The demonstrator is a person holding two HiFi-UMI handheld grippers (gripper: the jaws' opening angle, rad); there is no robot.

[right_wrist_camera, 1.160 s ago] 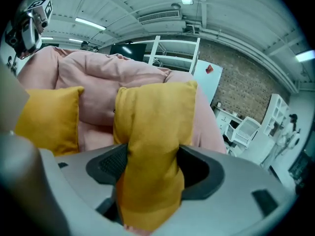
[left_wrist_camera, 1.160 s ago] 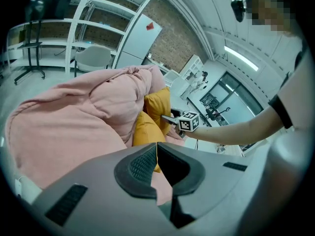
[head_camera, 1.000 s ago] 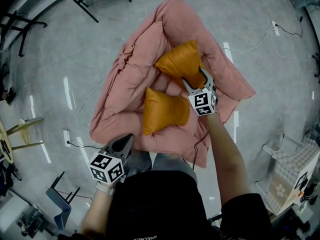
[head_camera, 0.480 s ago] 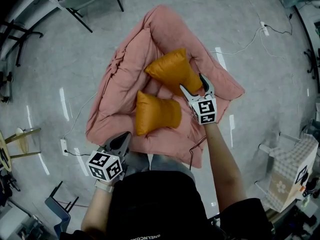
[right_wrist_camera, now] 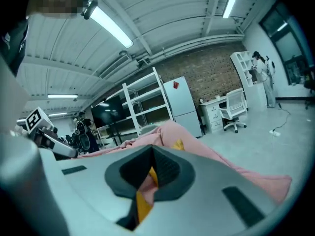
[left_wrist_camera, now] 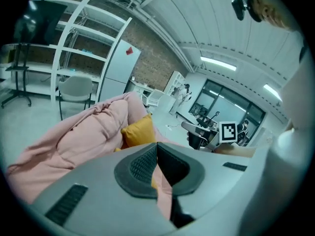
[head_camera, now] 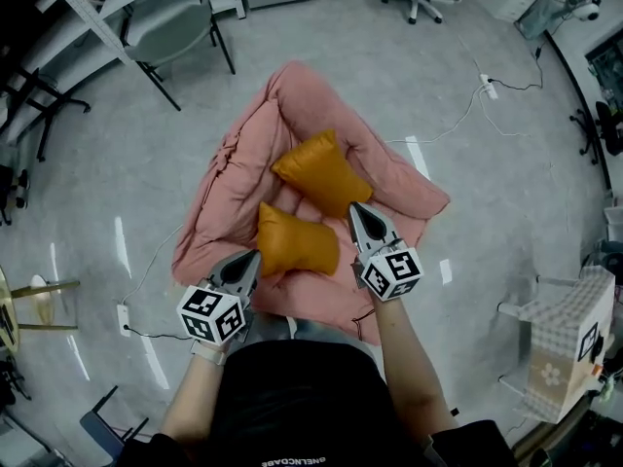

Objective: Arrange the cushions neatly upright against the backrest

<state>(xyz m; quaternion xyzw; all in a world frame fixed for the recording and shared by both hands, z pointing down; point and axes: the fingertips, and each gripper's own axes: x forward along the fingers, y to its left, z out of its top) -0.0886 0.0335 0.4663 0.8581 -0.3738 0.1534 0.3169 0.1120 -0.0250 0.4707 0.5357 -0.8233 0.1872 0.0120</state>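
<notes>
From the head view, the pink floor seat (head_camera: 234, 193) lies spread on the grey floor (head_camera: 117, 193), its raised padded edge at the far side, which I take to be the backrest (head_camera: 307, 90). Two orange cushions sit in its hollow. The far cushion (head_camera: 316, 171) leans at a slant near that raised edge. The near cushion (head_camera: 292, 245) lies closer to the person, more flat than standing. Neither looks squared up, so I'd say the job is part done at best: both cushions are on the seat, but each needs to be stood up and set side by side against the back. The left claw (head_camera: 249, 259) hovers by the near cushion's front corner, jaws together. The right claw (head_camera: 357, 212) is just beside the far cushion's lower end.

In the left gripper view, the left claw (left_wrist_camera: 157, 146) has its pads met with nothing pinched. Pink padding and a corner of an orange cushion (left_wrist_camera: 137, 131) show beyond.

In the right gripper view, the right claw (right_wrist_camera: 151, 150) is closing right down, its pads together on nothing. Orange fabric shows only through the slit behind them, and the pink seat's ridge (right_wrist_camera: 197, 149) rises ahead.
</notes>
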